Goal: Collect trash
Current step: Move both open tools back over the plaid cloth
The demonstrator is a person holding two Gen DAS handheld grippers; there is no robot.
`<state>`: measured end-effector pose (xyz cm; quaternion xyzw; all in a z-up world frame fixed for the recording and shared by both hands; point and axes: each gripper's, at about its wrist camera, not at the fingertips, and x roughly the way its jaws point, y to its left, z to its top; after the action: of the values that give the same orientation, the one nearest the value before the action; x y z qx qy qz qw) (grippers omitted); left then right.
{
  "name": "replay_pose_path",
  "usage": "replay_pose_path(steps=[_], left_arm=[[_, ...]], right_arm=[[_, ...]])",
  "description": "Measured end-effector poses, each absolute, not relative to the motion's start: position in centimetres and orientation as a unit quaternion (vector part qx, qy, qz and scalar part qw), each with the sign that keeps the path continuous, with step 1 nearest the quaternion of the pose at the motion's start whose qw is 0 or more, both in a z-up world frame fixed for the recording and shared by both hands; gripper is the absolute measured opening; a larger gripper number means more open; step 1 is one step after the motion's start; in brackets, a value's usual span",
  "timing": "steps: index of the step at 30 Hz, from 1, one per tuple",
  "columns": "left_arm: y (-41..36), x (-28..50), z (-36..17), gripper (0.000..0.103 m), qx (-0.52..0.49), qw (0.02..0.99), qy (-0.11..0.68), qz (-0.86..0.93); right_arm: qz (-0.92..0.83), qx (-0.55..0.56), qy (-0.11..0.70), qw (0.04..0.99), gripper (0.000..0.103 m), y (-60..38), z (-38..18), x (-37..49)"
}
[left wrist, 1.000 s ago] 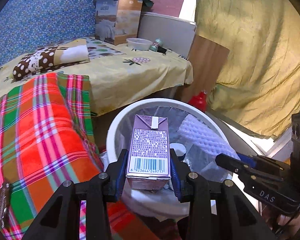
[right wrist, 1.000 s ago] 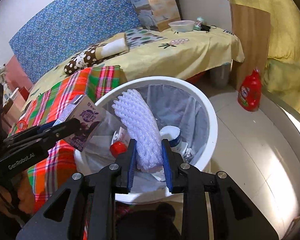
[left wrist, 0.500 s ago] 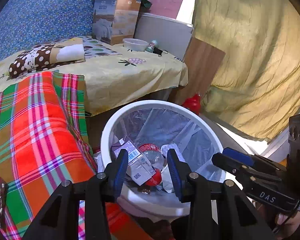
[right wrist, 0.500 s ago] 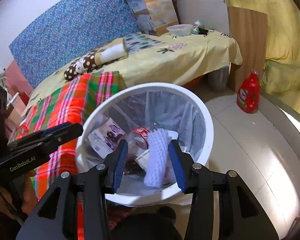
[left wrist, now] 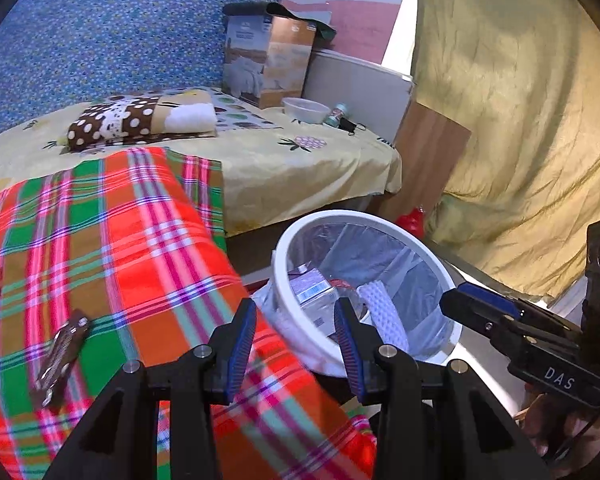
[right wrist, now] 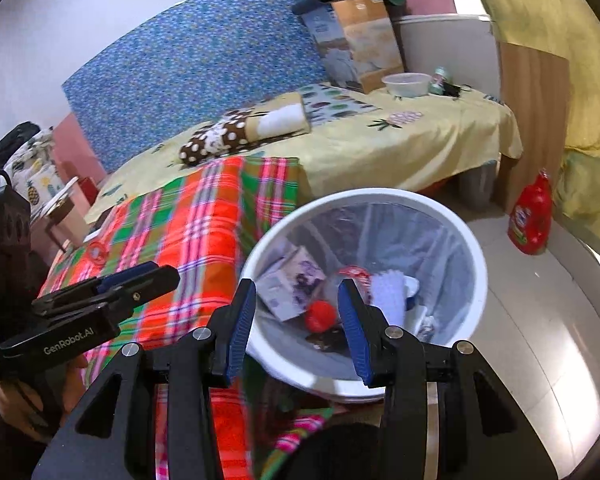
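Through the left wrist camera, my left tongs (left wrist: 296, 344) stand released, with nothing between the blue pads. They hang over the edge of a red, green and orange plaid blanket (left wrist: 112, 264) spread on the bed. A dark crumpled wrapper (left wrist: 60, 356) lies on that blanket at the left. Just right of the blanket sits the round white plastic waste bin (left wrist: 446, 276) with a clear liner; inside it I see a purple-and-white drink carton (left wrist: 314, 290) and a white foam net sleeve (left wrist: 384, 314). Beyond, a pale yellow printed bedsheet (left wrist: 300, 164) carries a brown polka-dot folded cloth (left wrist: 140, 120), a tall cardboard box (left wrist: 268, 66) and a small white bowl (left wrist: 306, 110). A blue floral headboard (left wrist: 112, 44) backs the bed, and an olive-yellow curtain (left wrist: 512, 112) fills the right. My right tongs (left wrist: 466, 306) show at the right edge.

Through the right wrist camera, the right tongs (right wrist: 296, 316) are released too, nothing between them, hovering over the bin's (right wrist: 476, 248) near rim. The carton (right wrist: 296, 284) and a red cap (right wrist: 320, 314) lie at the bottom. A red detergent bottle (right wrist: 530, 216) stands on the pale tiled floor (right wrist: 548, 340) by a wooden board (right wrist: 534, 116).
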<state>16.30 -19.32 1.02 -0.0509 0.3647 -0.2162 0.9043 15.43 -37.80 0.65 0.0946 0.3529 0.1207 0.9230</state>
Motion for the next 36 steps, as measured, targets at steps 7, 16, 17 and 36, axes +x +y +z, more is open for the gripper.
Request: replay_pose_path(steps=[7,16,17,36], left_arm=[[-16.5,14.4,1.5,0.04,-0.055,0.915,0.353,-0.19],[-13.1,12.5,1.9,0.04,-0.066,0.925,0.343,-0.153],[-12.5,12.2,1.9,0.04,-0.068,0.926,0.341,-0.149],[-4.9,7.7,2.4,0.04,-0.095,0.937,0.33,-0.069]], right_arm=[[0.154,0.079,0.354,0.919,0.045,-35.4,0.9,14.9],[0.183,0.067,0.349,0.917,0.045,-32.9,1.4,14.2],[0.185,0.066,0.348,0.917,0.045,-32.5,1.4,14.0],[0.234,0.056,0.354,0.904,0.045,-26.4,2.1,12.3]])
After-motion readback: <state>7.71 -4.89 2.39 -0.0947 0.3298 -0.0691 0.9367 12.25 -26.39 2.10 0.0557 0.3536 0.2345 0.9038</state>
